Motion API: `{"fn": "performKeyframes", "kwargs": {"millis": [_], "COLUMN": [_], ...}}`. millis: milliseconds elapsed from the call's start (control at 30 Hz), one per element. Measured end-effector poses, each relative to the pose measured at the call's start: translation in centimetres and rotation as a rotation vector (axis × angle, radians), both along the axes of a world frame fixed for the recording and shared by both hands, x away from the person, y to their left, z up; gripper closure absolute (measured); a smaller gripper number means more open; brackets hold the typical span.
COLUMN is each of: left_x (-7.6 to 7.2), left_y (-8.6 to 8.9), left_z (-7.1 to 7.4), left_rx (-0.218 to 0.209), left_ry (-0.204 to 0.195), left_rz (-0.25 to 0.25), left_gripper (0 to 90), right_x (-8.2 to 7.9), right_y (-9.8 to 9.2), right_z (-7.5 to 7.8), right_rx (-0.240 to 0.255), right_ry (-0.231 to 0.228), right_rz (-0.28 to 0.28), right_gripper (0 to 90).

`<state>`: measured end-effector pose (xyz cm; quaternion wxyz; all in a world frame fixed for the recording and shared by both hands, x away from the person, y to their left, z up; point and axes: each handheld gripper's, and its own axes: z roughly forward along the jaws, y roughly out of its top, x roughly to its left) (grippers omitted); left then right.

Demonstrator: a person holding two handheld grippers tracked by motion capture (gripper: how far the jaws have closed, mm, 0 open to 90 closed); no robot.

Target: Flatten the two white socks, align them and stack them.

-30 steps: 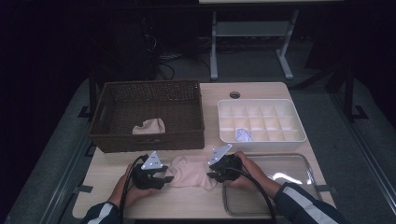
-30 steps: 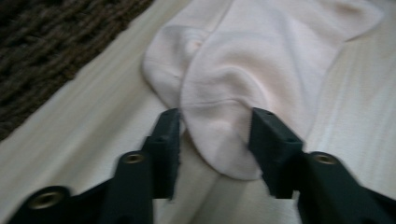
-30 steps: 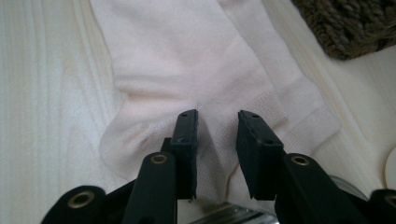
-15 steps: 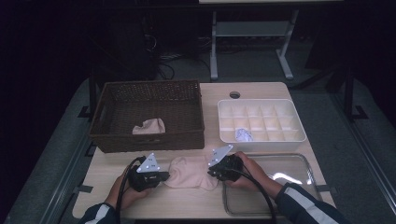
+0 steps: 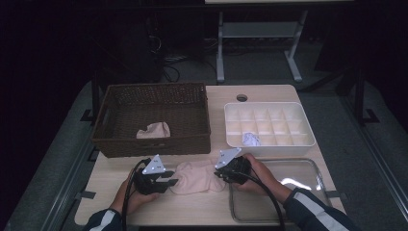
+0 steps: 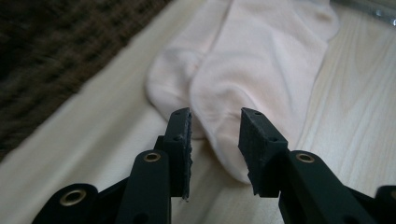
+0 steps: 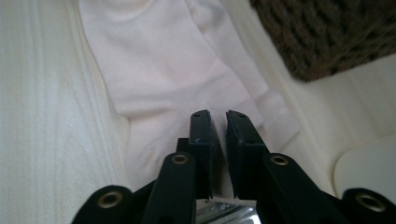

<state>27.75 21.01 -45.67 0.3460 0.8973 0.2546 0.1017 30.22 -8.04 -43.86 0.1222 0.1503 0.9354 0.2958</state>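
**Between the jaws: socks mid-fold**

Between both grippers lie the socks (image 5: 198, 176) on the table (image 5: 308, 91), flat – one pair already in the basket (image 5: 149, 115). L gripper (image 6: 215, 135): jaws just opened, apart round the toe, not pinching. R gripper (image 7: 217, 128): near-shut on the cuff. Folding & binning left. Both hands low, aimed inward.

Left tongs (image 6: 215, 133) closed down at the toe end of the pale sock (image 5: 197, 175) half a second back, then opened again; jaws stood apart, toe below the gap, pads not pressing it. Right tongs (image 7: 218, 122) narrowed over the same second and ended nearly together over the sock's cuff end; whether cloth was pinched between them could not be told. The sock lay slightly more drawn out between the tongs.
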Motion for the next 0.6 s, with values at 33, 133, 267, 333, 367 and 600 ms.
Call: {"fn": "performKeyframes", "kwargs": {"millis": [33, 133, 267, 333, 367, 600], "left_x": [0.0, 0.0, -0.3, -0.4, -0.5, -0.7], "left_y": [-0.1, -0.1, 0.0, 0.0, 0.0, 0.0], "left_z": [-0.2, -0.2, -0.2, -0.1, 0.0, 0.3], "left_rx": [0.009, 0.014, 0.023, 0.027, 0.031, 0.024], "left_ry": [0.009, 0.018, 0.021, 0.018, 0.013, 0.000], "left_rz": [0.000, -0.007, -0.029, -0.041, -0.040, -0.056], "left_gripper": [62.7, 67.3, 77.8, 82.0, 82.8, 88.2], "right_x": [0.1, 0.4, 0.7, 0.8, 0.9, 0.7], "right_y": [0.0, 0.1, -0.1, -0.1, -0.1, 0.6], "right_z": [-0.2, -0.6, -0.4, -0.3, -0.5, -1.4], "right_rx": [-0.014, -0.030, 0.005, 0.032, 0.030, -0.005], "right_ry": [0.001, 0.028, 0.034, 0.051, 0.053, 0.054], "right_rz": [0.004, -0.028, -0.064, -0.086, -0.090, -0.031], "right_gripper": [76.8, 65.8, 58.0, 57.1, 56.6, 81.3]}}
